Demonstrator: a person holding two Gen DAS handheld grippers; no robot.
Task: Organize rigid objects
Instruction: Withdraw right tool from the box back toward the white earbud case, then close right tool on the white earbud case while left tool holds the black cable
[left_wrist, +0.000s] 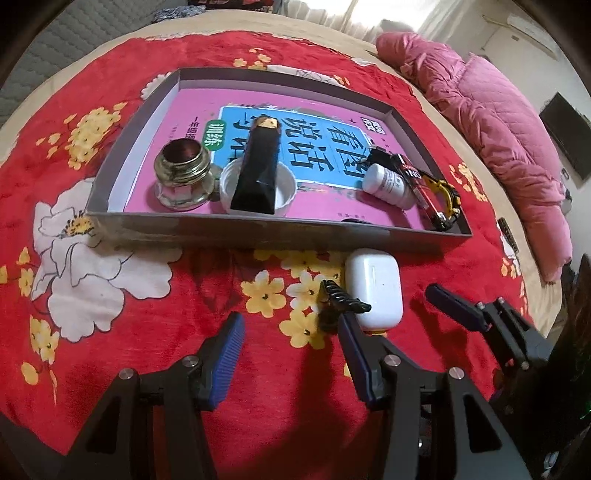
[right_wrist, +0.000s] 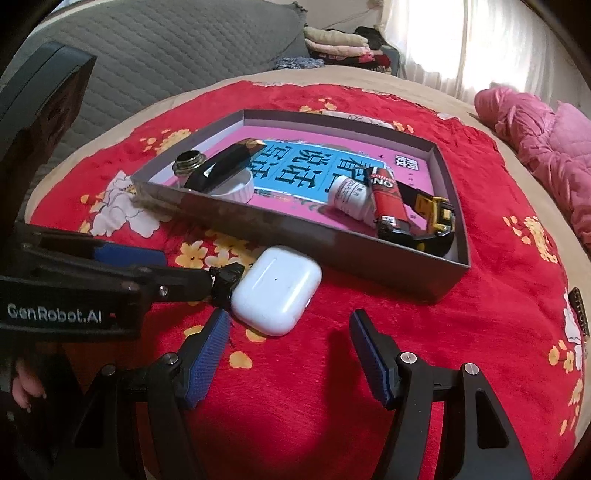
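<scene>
Most of the tidying looks done here. The grey box sits across the middle of the left wrist view on the red flowered blanket, and it is already well stocked. At its left end stands a glass jar, with a white dish just beside it and a long black bar lying tilted across that dish. Over at the right end there is a white pill bottle, a red and black lighter and a yellow and black tool, all crowded together in the corner.

So what is left? Two things are outside the box, I'd say. The white earbud case lies on the blanket in the lower centre of the right wrist view, near the box's front wall but apart from it. Touching its left side is a small black hair clip.

The right gripper hangs low with jaws wide apart and nothing between them, the case just beyond its fingertips. The left gripper is likewise wide and empty, one fingertip right by the clip. By my reading, the task is near its finish: case and clip into the box, and that should be it.
</scene>
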